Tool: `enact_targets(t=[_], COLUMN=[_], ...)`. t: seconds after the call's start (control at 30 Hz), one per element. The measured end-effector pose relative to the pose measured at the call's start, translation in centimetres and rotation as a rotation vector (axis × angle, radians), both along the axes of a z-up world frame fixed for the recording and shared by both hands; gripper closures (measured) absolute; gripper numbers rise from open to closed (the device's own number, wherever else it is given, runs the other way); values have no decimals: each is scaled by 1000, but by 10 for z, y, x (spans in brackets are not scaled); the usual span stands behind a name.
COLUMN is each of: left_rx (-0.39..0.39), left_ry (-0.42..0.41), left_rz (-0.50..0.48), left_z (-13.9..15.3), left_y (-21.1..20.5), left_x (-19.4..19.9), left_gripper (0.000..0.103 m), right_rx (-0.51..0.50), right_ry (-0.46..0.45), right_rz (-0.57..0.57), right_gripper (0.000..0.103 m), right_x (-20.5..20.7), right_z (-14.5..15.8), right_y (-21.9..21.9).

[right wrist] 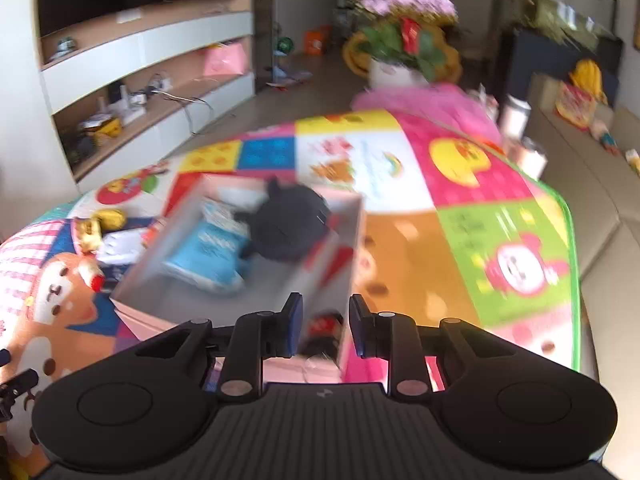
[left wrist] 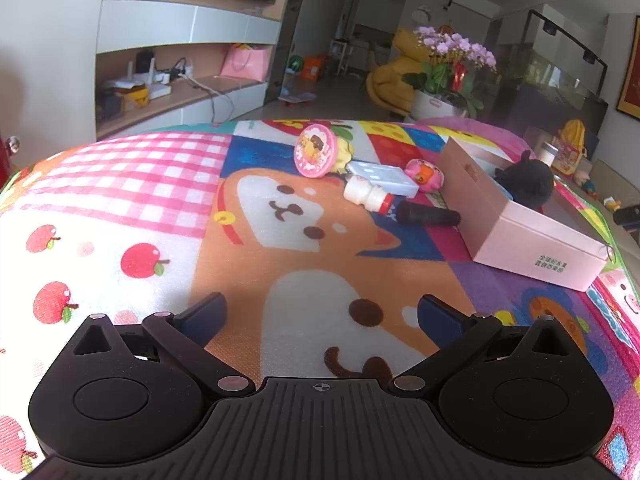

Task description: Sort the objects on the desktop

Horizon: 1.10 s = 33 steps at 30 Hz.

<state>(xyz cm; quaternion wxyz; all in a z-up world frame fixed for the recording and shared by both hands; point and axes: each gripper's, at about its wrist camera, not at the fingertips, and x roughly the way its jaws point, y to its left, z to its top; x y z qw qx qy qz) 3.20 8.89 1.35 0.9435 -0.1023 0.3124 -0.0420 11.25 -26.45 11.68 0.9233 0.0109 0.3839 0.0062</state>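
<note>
left gripper (left wrist: 322, 312) spread wide, right gripper (right wrist: 325, 322) over pink box (right wrist: 152, 312) (blurred)

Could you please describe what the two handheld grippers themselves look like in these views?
Both look alike. The left gripper and right gripper have matte black bodies with a ribbed central plate, a round disc on each side, silver pivot pins on black linkage arms, and dark blue pads on the fingers. A small crosshair mark sits on the left's plate. No cables or sleeves show.
</note>
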Motion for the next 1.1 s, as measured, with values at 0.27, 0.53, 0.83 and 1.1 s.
enact_targets(t=[0.27, 0.53, 0.83, 1.1], left_rx=[-161, -105, -103, 21], left_ry=[-6, -40, -47, -33], left_rz=[-94, -190, -194, -190], left_z=[5, 27, 36, 27], left_y=[-12, -47, -55, -72], left_x=[-5, -14, -19, -13], left_gripper=[0, 0, 0, 0], right_rx=[311, 498, 533, 426], right_ry=[46, 45, -88, -60], right_rz=[-68, 8, 75, 56], right_gripper=[78, 78, 78, 64], right_x=[-20, -11, 5, -8], right_z=[-30, -40, 3, -4], right_y=[-48, -57, -50, -41])
